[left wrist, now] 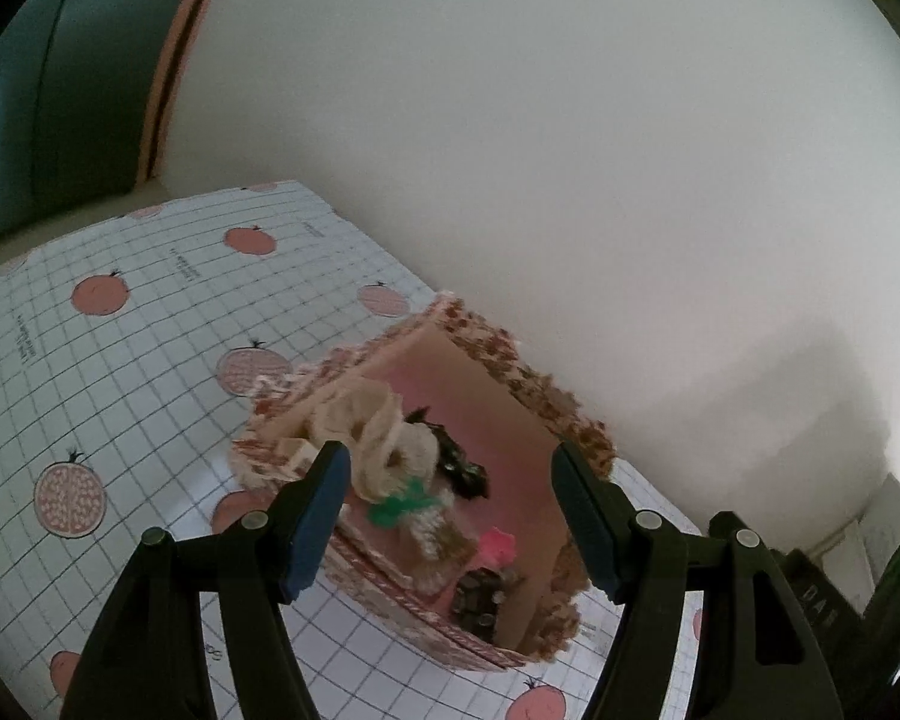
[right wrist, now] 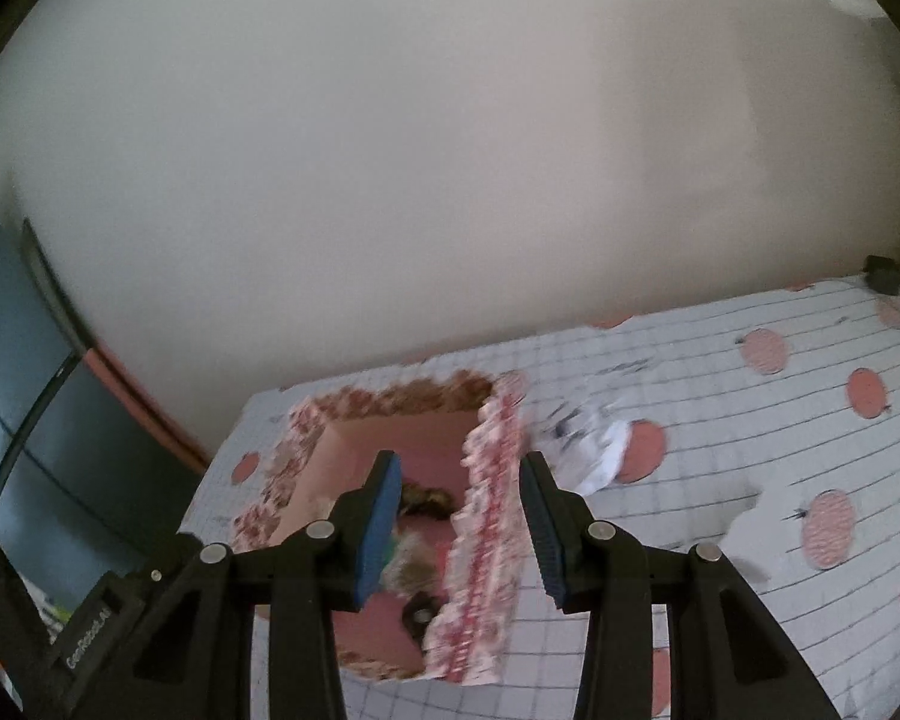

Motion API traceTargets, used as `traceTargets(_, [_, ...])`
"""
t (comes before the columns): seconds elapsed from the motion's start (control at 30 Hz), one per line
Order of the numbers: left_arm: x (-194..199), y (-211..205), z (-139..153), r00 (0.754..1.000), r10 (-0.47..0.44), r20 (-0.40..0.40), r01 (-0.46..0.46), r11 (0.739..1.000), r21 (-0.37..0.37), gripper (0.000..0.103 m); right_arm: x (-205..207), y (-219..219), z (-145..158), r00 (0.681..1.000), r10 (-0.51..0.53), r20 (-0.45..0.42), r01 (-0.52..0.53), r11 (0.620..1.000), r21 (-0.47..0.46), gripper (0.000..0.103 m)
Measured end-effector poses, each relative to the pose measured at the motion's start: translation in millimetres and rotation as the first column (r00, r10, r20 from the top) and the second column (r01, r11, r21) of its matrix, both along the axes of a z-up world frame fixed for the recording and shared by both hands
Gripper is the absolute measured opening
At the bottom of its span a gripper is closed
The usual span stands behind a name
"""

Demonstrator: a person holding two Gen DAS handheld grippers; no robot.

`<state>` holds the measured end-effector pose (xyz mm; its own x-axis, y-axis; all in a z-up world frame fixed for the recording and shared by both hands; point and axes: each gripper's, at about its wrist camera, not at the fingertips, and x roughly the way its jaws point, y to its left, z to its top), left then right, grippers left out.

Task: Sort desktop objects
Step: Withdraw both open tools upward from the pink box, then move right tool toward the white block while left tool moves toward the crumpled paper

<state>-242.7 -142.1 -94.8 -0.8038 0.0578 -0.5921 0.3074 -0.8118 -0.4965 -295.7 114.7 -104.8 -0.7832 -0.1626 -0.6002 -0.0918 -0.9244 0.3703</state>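
Observation:
A pink box (left wrist: 510, 438) with a frilly floral rim sits on the checked tablecloth by the wall. Inside it lie a beige scrunchie (left wrist: 366, 426), a black clip (left wrist: 456, 462), a green piece (left wrist: 396, 507), a pink piece (left wrist: 498, 546) and a dark item (left wrist: 480, 594). My left gripper (left wrist: 456, 516) hovers open over the box with nothing between its pads. In the right wrist view the same box (right wrist: 402, 426) lies below my right gripper (right wrist: 462, 534). Its frilled right wall (right wrist: 489, 516) shows between the open fingers, with a gap to the left pad. A crumpled white paper (right wrist: 594, 450) lies just right of the box.
The tablecloth (right wrist: 750, 420) with pink fruit prints stretches to the right; a grey torn-looking patch (right wrist: 744, 510) marks it. A small dark object (right wrist: 885, 276) sits in the far right corner. A dark cabinet (right wrist: 24, 420) stands left of the table. A pale wall runs close behind the box.

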Motion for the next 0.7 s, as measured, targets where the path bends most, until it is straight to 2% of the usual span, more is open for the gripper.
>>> traceTargets(0.7, [-19.2, 82.8, 8.0, 0.986, -0.166, 0.005, 0.166, 0.985, -0.049, 0.071, 6.3, 87.1, -1.9, 0.983, -0.184, 0.021, 0.185, 0.982, -0.037, 0.044])
